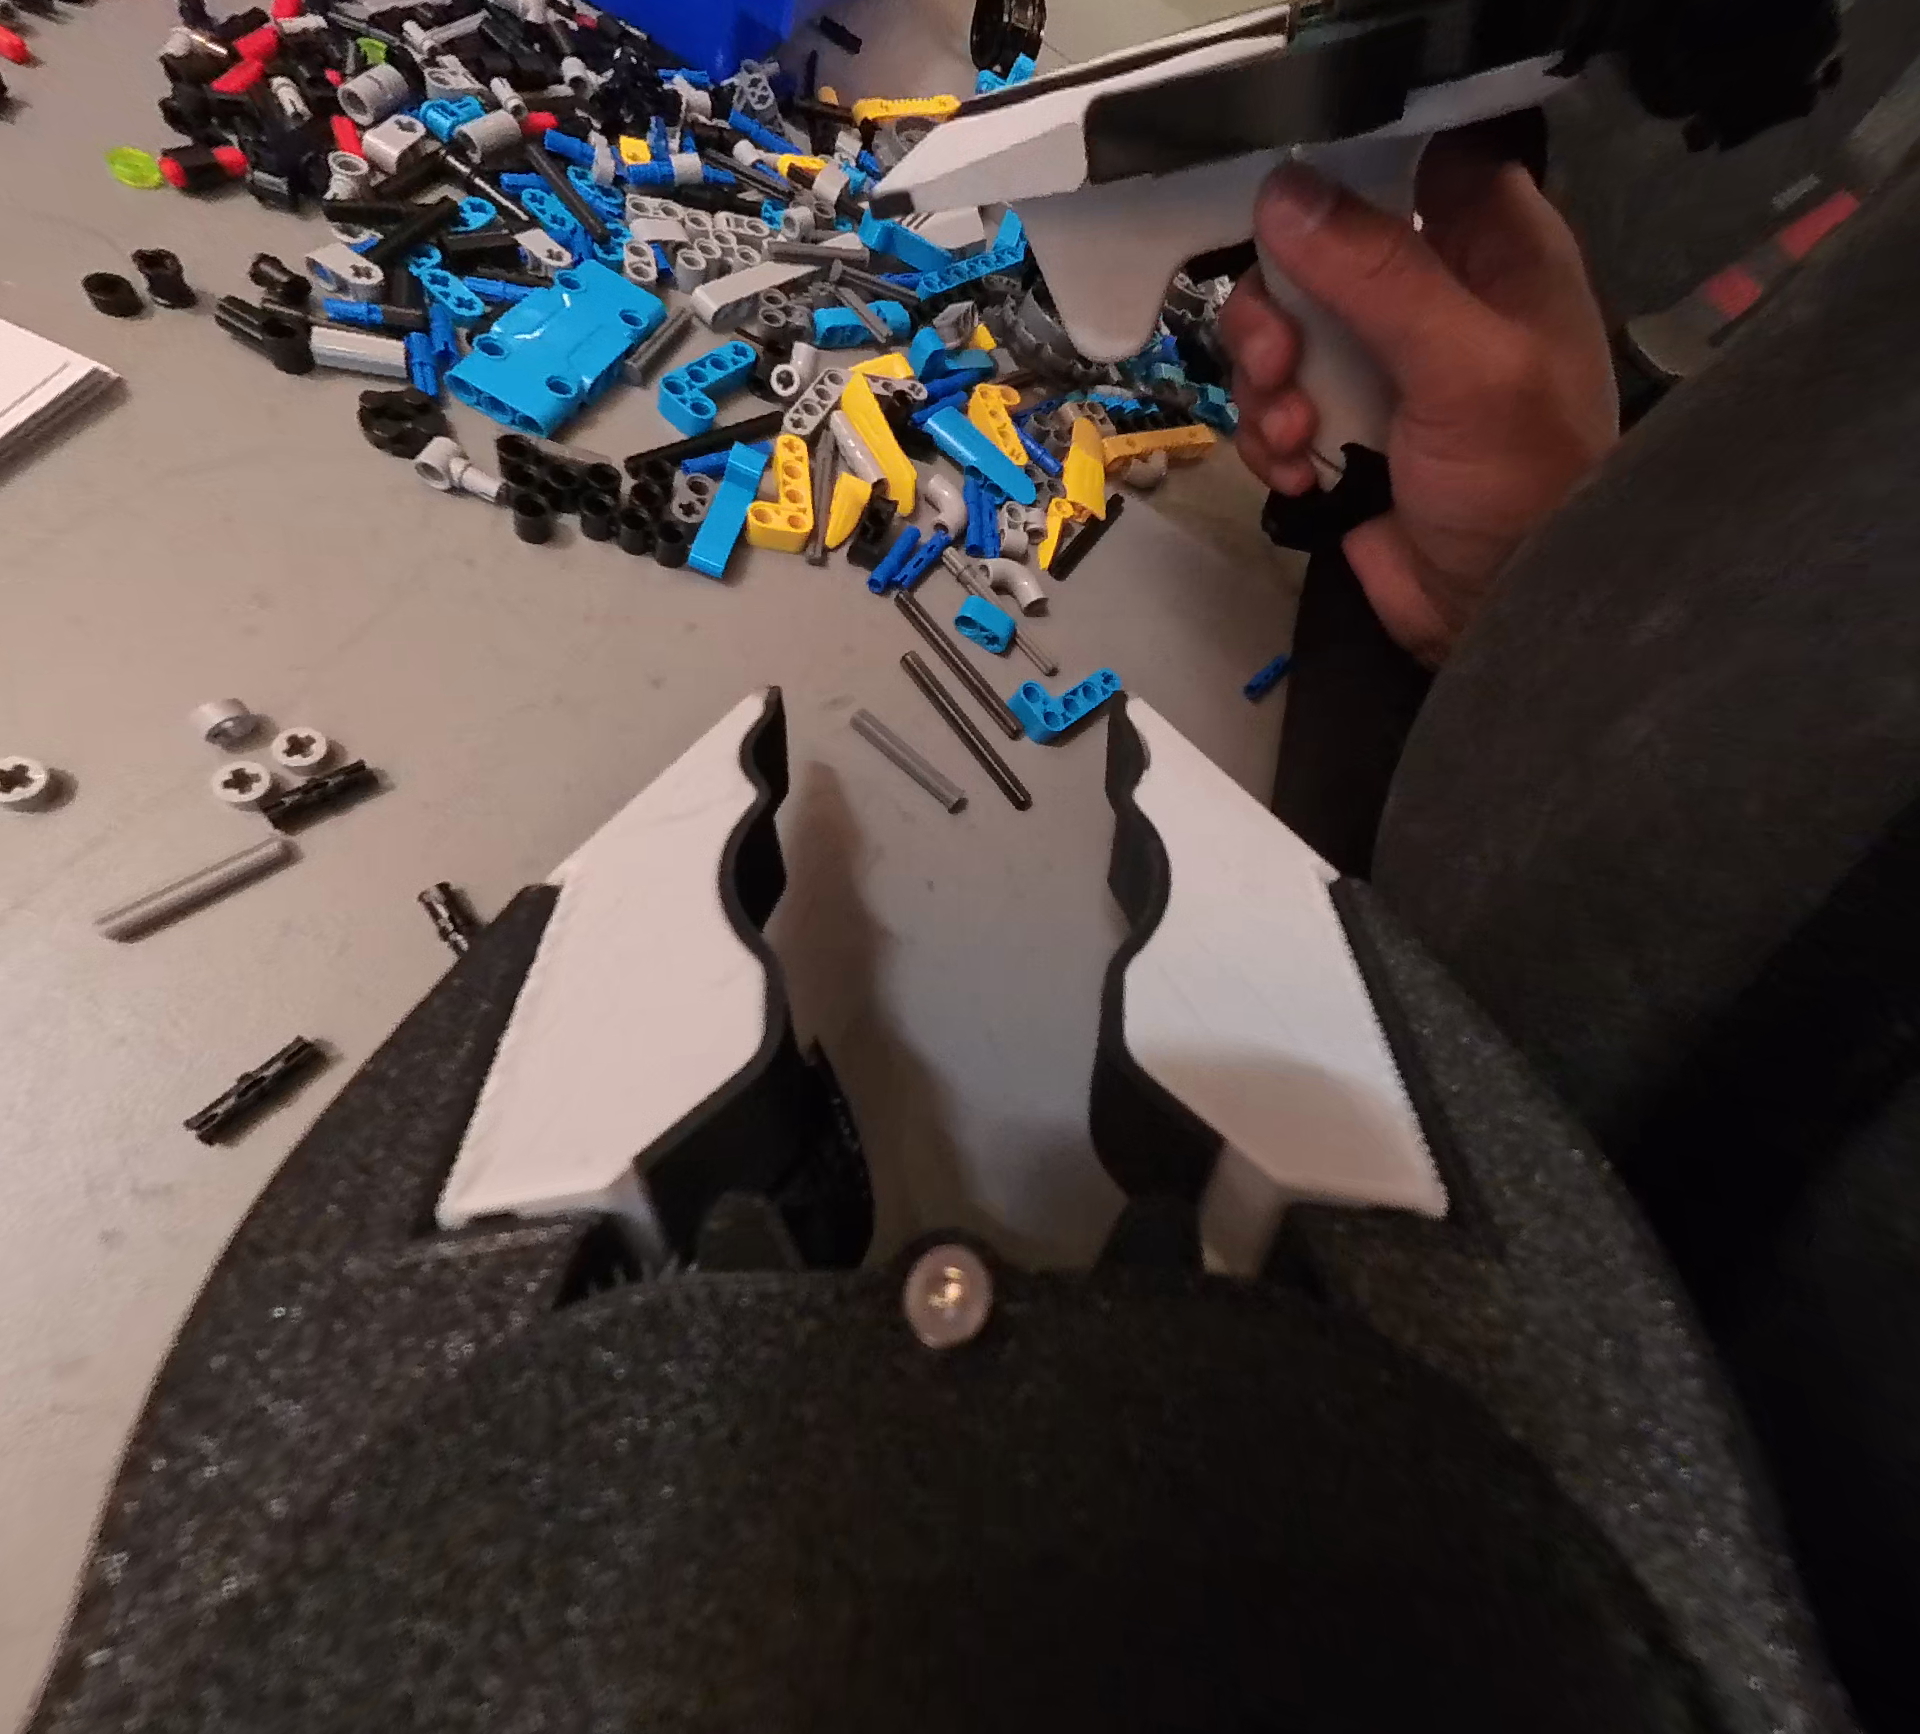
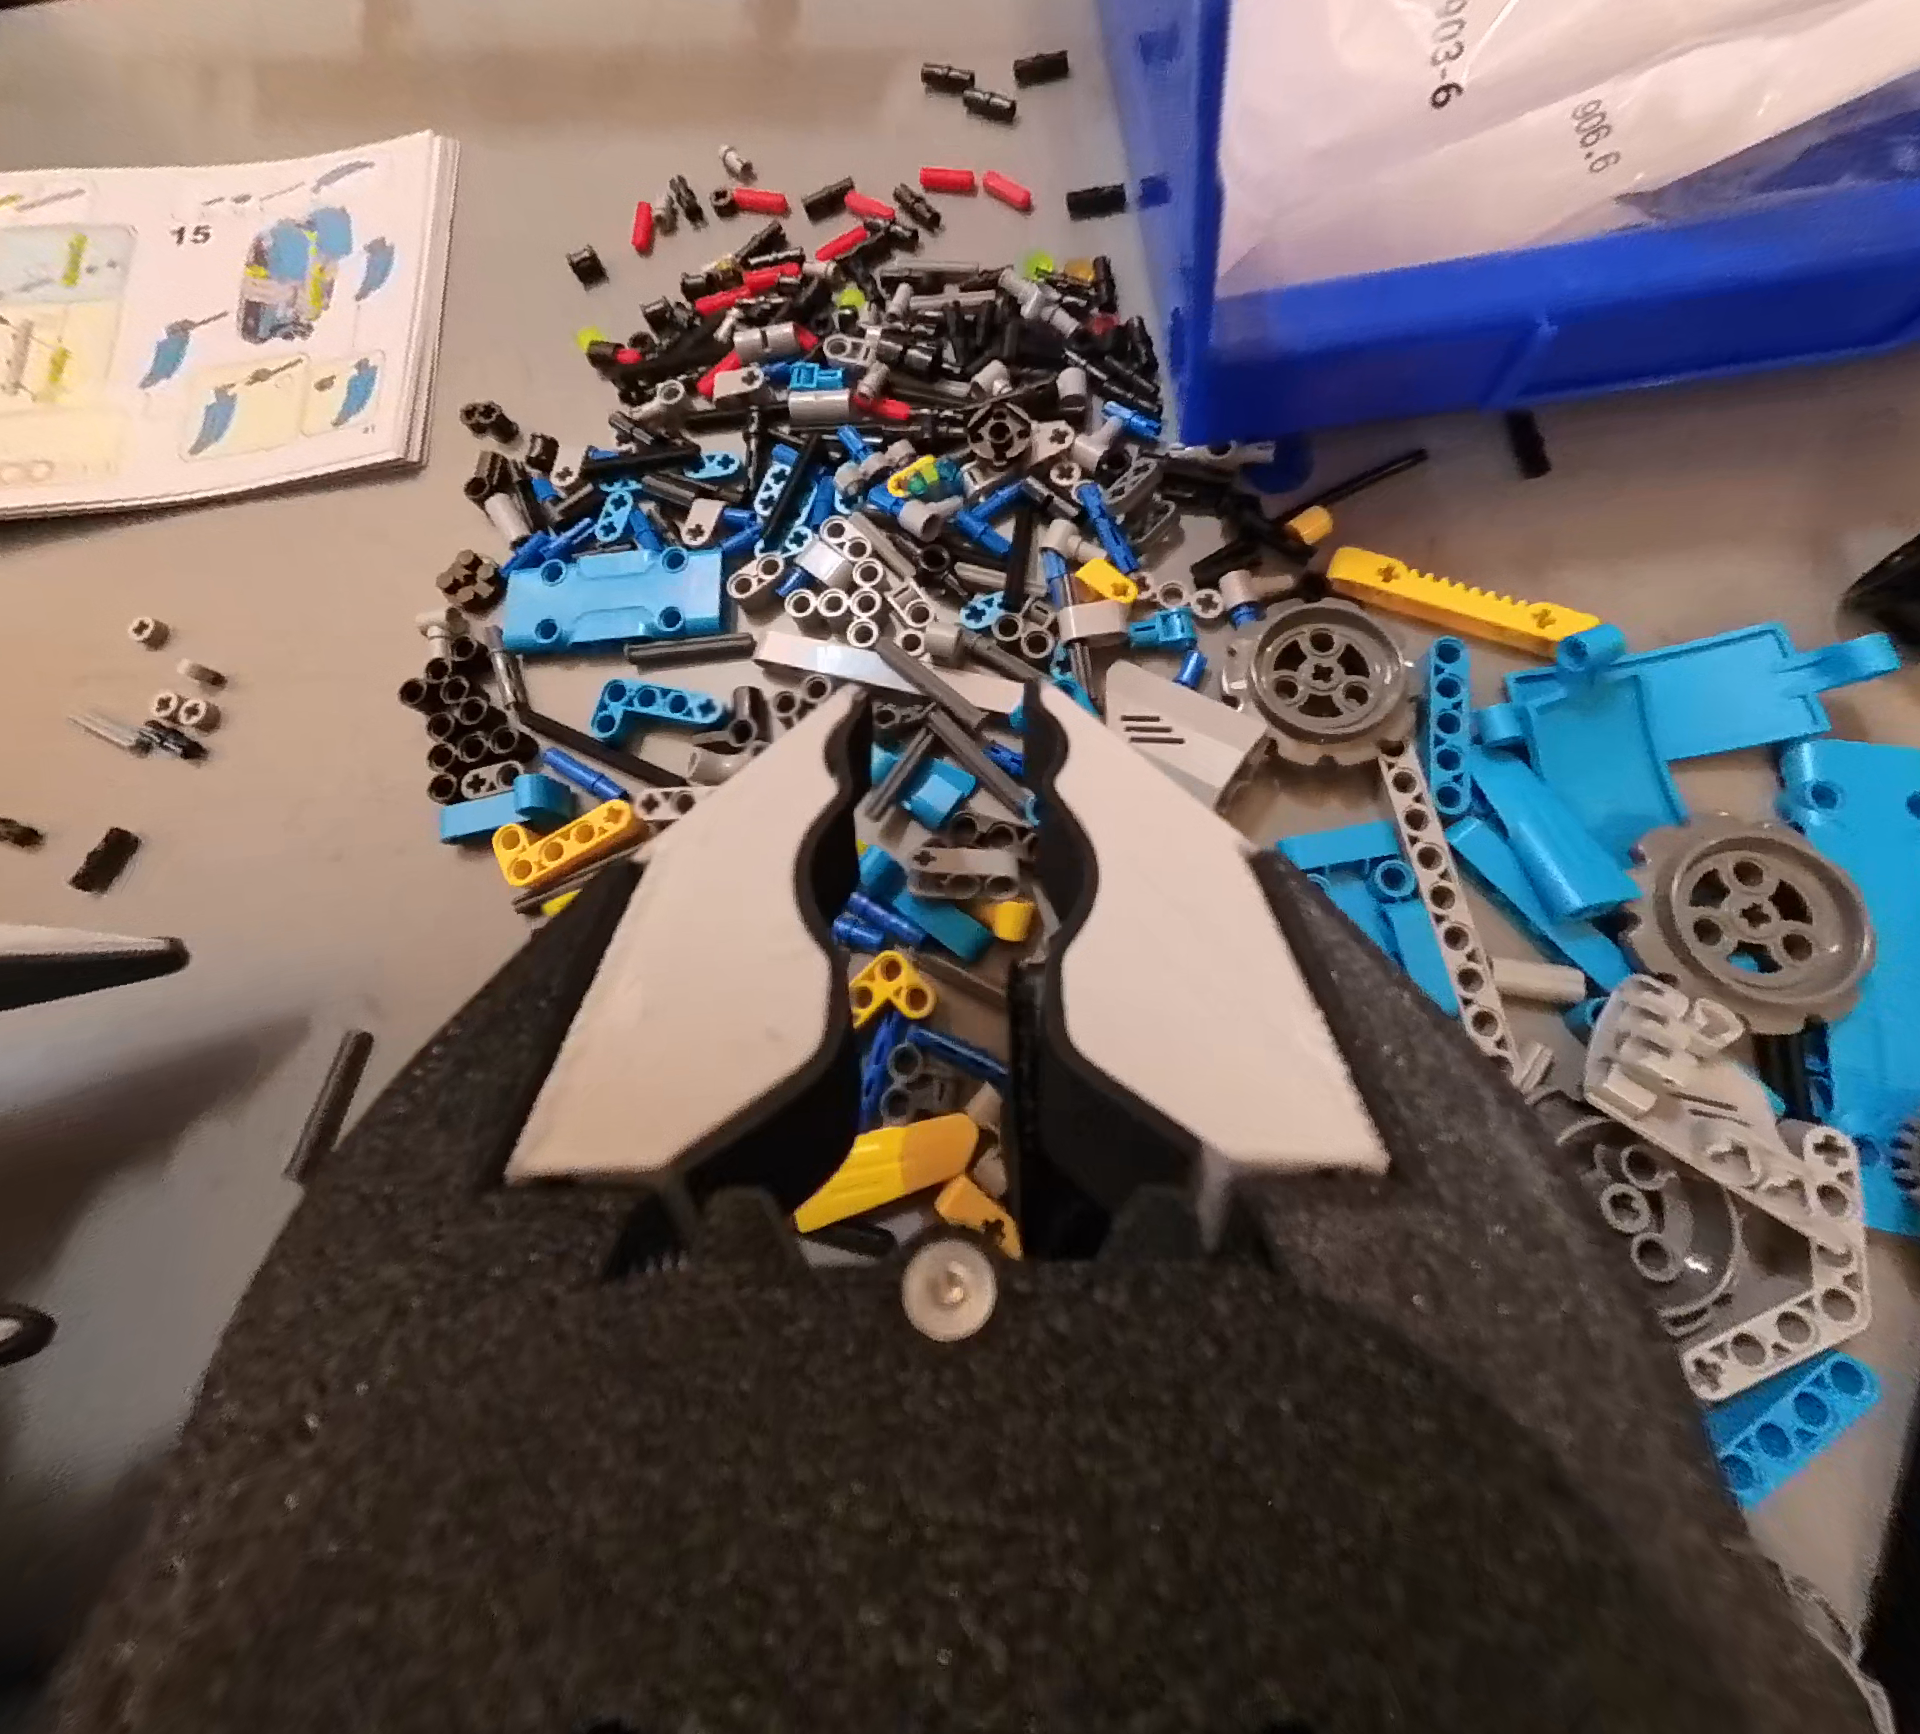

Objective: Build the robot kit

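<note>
the left hand-held gripper (image 1: 940, 713) hangs open and empty above the table (image 1: 520, 645), a grey axle (image 1: 907, 762) just ahead. the right hand-held gripper (image 2: 945, 697), parted and empty, hovers over the brick pile (image 2: 883, 489); closing there could pinch several loose pieces and scatter them.

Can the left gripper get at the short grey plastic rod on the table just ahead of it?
Probably yes. The left gripper is open and empty, and the short grey plastic rod lies alone on bare grey table just beyond its fingertips. Only a long black rod lies close beside it.

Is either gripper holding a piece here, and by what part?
Nothing is held. The left gripper is open above bare grey table; the right gripper is open over the plastic brick pile.
</note>
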Demonstrator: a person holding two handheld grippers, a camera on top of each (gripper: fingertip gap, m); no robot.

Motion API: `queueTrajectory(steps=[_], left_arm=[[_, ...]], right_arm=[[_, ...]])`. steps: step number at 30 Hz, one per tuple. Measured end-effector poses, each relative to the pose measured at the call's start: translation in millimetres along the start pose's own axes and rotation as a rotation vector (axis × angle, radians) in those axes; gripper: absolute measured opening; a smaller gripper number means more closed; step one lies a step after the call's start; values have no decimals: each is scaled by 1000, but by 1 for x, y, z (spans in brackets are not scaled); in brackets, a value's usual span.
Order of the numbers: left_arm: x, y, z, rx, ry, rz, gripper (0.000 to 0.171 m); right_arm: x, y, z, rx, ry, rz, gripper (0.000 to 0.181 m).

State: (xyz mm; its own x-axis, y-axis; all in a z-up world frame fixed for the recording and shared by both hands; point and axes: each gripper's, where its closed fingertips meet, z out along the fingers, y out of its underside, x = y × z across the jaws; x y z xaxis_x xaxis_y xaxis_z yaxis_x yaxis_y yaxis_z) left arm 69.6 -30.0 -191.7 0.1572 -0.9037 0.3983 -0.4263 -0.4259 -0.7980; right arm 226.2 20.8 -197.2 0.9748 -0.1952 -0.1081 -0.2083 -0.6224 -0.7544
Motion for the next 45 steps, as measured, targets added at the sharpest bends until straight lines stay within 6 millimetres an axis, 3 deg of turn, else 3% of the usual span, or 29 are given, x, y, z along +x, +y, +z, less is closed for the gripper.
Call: queueTrajectory(steps=[8,13,22,28,34,40,45], left_arm=[[-1,1,0,-4,10,-19,61],[-1,1,0,-2,14,-27,61],[-3,0,-1,2,10,-36,60],[-33,-23,-24,144,-139,-44,53],[-38,-16,-21,112,-137,-95,52],[-41,-12,-16,69,-196,-51,29],[-41,-13,-16,68,-224,-8,28]], right_arm=[[-5,9,6,-60,-30,-4,28],[-4,-2,-1,9,-18,-9,28],[-5,3,2,-18,-24,-8,28],[-6,4,3,-26,-33,-2,28],[-6,5,4,-33,-31,-10,28],[-7,7,6,-44,-40,-6,28],[-7,7,6,-47,-44,-5,28]])
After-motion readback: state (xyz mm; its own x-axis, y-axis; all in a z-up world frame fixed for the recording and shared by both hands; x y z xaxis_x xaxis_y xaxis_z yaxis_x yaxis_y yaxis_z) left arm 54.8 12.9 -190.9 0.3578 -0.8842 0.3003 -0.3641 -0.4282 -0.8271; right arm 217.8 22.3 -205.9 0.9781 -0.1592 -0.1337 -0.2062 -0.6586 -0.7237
